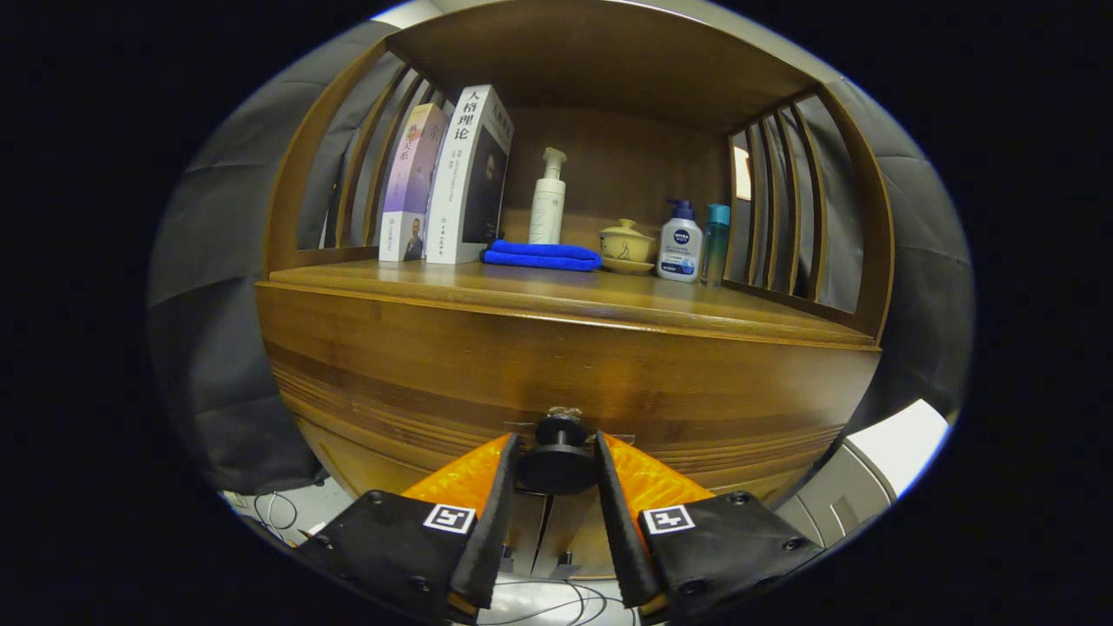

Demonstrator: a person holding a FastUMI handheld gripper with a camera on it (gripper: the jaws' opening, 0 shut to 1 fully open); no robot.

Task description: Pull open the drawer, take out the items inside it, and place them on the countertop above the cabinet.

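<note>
Both fingers (500,487) of the gripper (556,474) flank the black knob (556,465); whether they actually pinch it I cannot tell. Drawer (556,374) front looks glossy brown wood.

The gripper (556,474) has its orange fingers (469,474) on either side of the drawer's black knob (556,461), seemingly pressing it; books (452,178), a blue cloth (541,255) and bottles (680,248) stand on the countertop (522,291) above
</note>
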